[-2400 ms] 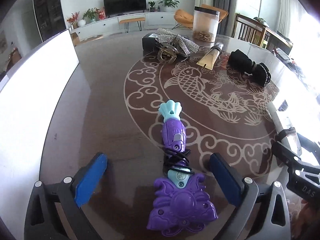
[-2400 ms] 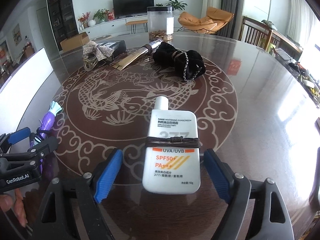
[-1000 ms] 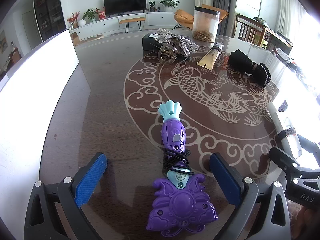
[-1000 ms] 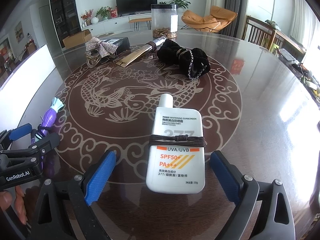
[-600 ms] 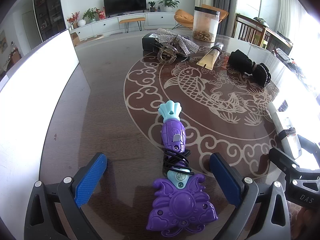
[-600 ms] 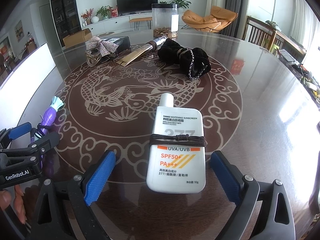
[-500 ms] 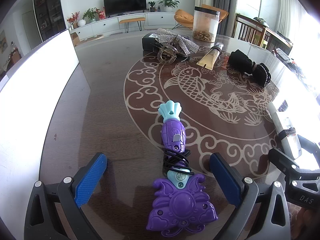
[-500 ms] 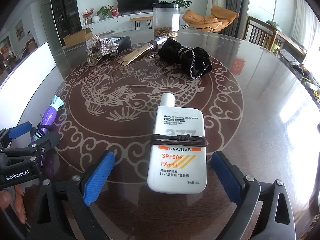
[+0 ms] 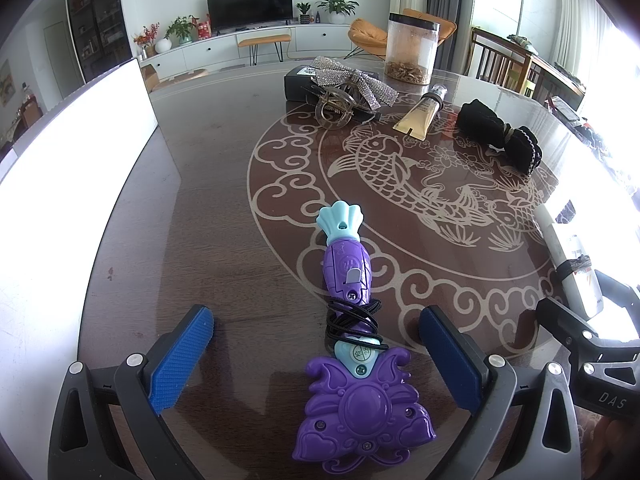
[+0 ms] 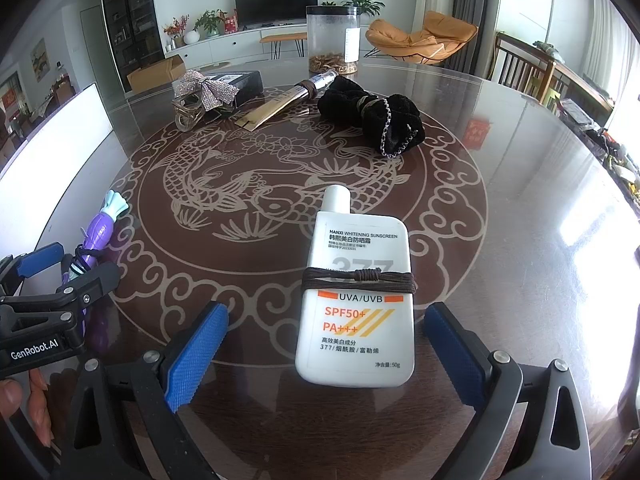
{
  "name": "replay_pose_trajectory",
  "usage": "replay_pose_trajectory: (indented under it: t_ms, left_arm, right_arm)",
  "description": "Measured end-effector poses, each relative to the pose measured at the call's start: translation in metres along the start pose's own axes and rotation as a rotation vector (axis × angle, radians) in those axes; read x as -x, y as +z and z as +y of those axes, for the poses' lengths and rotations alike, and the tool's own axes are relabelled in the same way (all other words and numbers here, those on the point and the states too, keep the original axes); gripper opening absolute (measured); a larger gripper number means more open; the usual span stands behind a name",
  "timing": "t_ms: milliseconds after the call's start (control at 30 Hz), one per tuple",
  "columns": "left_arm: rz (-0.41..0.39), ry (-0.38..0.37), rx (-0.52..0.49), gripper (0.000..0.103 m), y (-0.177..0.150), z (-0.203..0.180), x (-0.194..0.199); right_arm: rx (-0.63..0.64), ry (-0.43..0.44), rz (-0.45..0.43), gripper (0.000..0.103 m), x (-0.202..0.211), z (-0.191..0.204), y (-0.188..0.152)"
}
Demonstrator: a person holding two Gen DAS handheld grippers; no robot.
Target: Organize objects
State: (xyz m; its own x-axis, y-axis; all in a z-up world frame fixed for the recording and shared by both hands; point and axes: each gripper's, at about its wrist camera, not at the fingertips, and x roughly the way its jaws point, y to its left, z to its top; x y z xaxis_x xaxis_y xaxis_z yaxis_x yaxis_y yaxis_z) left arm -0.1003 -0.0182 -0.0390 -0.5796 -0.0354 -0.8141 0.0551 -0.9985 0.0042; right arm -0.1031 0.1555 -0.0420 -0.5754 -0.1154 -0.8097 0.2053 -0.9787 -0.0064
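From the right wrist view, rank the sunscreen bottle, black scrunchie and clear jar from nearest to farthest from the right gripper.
1. sunscreen bottle: lying flat between the open fingers of the right gripper.
2. black scrunchie: mid-table, ahead and slightly right.
3. clear jar: upright at the far edge of the table, straight ahead.

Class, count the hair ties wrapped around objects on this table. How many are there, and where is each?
2. A black hair tie is wound around the purple toy wand; a brown hair tie circles the white sunscreen bottle. Others may hide among the far accessories.
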Motion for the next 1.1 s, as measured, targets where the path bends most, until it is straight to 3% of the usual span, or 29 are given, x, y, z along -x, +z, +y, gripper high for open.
replay_pose_trajectory:
  t_ms: [500,600,767,833,933,967,1033,1100]
  left_arm:
    - [0.000,0.000,0.000,0.103,0.000,0.000,-0.001]
    - [0.022,-0.036,-0.017,0.103,0.000,0.003,0.002]
    - [0.046,-0.175,0.035,0.103,0.003,0.023,0.011]
    - [0.057,-0.160,0.014,0.103,0.006,0.019,0.008]
    - [0.069,-0.081,-0.058,0.103,0.012,0.005,-0.002]
    - [0.048,-0.044,-0.080,0.097,0.013,-0.001,-0.003]
    - [-0.003,-0.054,-0.090,0.073,0.009,-0.004,0.006]
    - [-0.034,-0.073,-0.121,0.025,0.007,-0.010,0.014]
  right_arm:
    - [-0.003,0.002,-0.002,0.099,0.001,-0.001,0.000]
    - [-0.007,0.008,-0.004,0.099,0.001,-0.003,-0.001]
    - [-0.007,0.012,-0.004,0.099,0.002,-0.004,0.000]
    - [-0.005,0.011,-0.003,0.099,0.002,-0.005,0.000]
    - [-0.009,0.016,-0.005,0.099,0.002,-0.005,0.001]
    - [-0.010,0.022,-0.002,0.102,0.002,-0.005,0.001]
    - [-0.006,0.035,0.011,0.103,-0.001,-0.006,0.004]
    - [0.022,0.035,0.047,0.103,-0.004,-0.006,0.008]
